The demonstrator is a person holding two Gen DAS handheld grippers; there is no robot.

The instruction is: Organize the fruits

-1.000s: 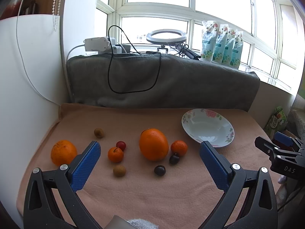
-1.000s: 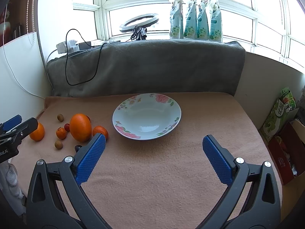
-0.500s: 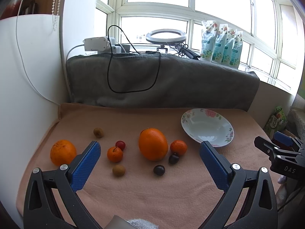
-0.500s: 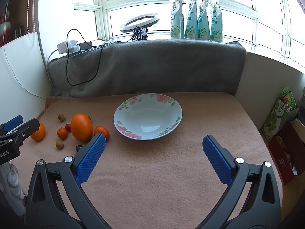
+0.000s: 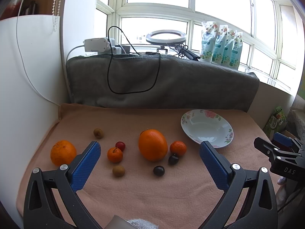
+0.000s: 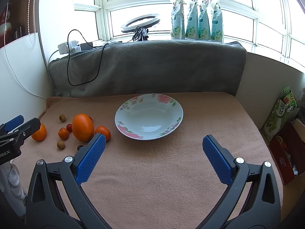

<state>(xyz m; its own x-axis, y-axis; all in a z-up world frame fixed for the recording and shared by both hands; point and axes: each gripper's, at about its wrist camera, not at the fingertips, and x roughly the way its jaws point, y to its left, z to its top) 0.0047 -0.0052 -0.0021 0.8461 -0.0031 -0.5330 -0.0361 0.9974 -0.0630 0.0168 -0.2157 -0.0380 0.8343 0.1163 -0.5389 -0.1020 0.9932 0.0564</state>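
Nothing on the blanket (image 6: 162,171) has shifted since the earlier frames. Left gripper (image 5: 149,152) and right gripper (image 6: 153,144) both hang spread wide, grasping nothing. Fruits, including the large orange (image 5: 152,145), lie left of the empty plate (image 6: 122,123).

On my right gripper (image 5: 282,152), seen from the left wrist camera, white letters read "DAS" on the black body. On my left gripper (image 6: 17,131), seen from the right wrist camera, the white print reads "Robot.AI" — cut off at the picture's edge. The green carton (image 6: 280,114) beside the table carries large characters I cannot make out. The pouches (image 6: 196,17) on the windowsill bear script too small to read.
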